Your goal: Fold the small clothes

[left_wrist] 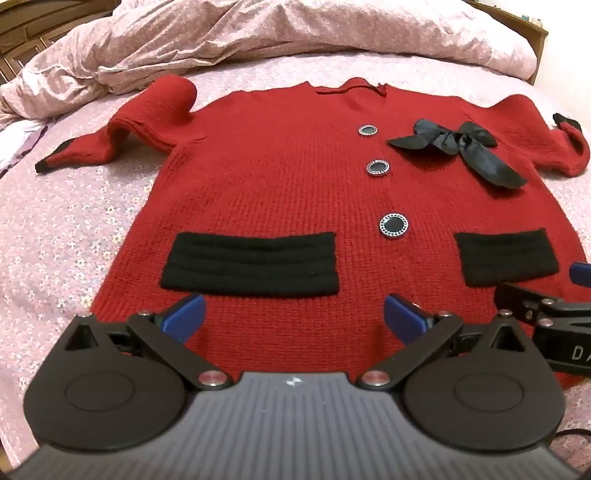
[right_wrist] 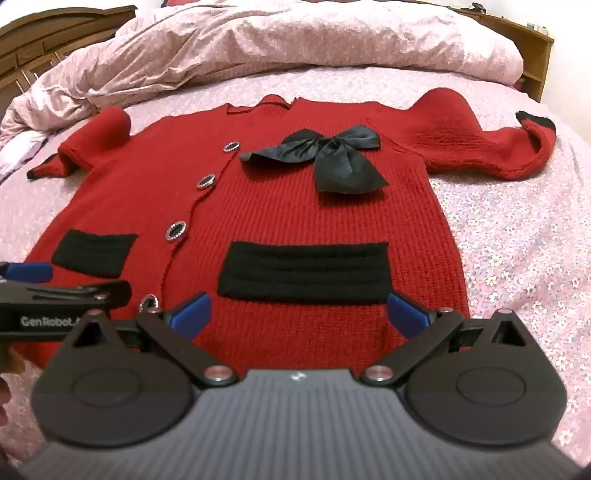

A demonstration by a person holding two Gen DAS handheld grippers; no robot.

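A small red knit cardigan (left_wrist: 295,177) lies flat, front up, on the bed, with black pockets, round buttons and a black bow (left_wrist: 458,147). Its sleeves are bunched out to either side. It also shows in the right wrist view (right_wrist: 295,206). My left gripper (left_wrist: 293,317) is open and empty over the hem below the left pocket (left_wrist: 251,264). My right gripper (right_wrist: 299,314) is open and empty over the hem below the right pocket (right_wrist: 306,275). Each gripper shows at the edge of the other's view, the right gripper (left_wrist: 546,314) and the left gripper (right_wrist: 55,302).
The bed has a pink floral sheet (left_wrist: 74,229). A crumpled pink duvet (left_wrist: 295,33) is heaped along the far side. A wooden headboard (right_wrist: 44,33) stands at the far left and a wooden shelf (right_wrist: 535,48) at the far right.
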